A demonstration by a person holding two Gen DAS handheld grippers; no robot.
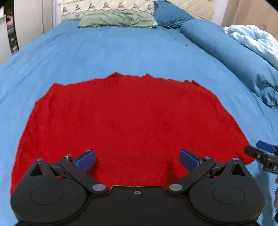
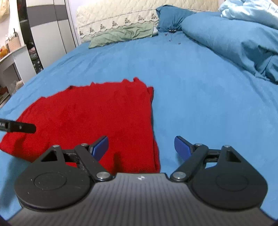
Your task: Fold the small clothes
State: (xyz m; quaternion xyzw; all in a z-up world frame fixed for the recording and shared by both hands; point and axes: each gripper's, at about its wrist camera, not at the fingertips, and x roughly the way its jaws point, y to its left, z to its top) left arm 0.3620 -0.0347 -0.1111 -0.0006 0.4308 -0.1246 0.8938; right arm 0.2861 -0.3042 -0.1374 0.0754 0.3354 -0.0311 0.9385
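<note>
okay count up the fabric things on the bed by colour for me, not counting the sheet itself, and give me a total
Red: 1, the red garment
Green: 1, the green pillowcase
Dark blue: 2, the blue pillow and the blue duvet
Light blue: 1, the light blue blanket
Total: 5

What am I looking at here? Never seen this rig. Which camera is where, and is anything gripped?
No robot arm: a person carries a two-finger gripper in each hand, each with a fisheye camera looking along its fingers. One picture is from the left gripper, the other from the right gripper. Both stand open with nothing between the blue pads. A red garment lies flat on the blue bed sheet. Pillows and a bunched duvet lie at the far end.
</note>
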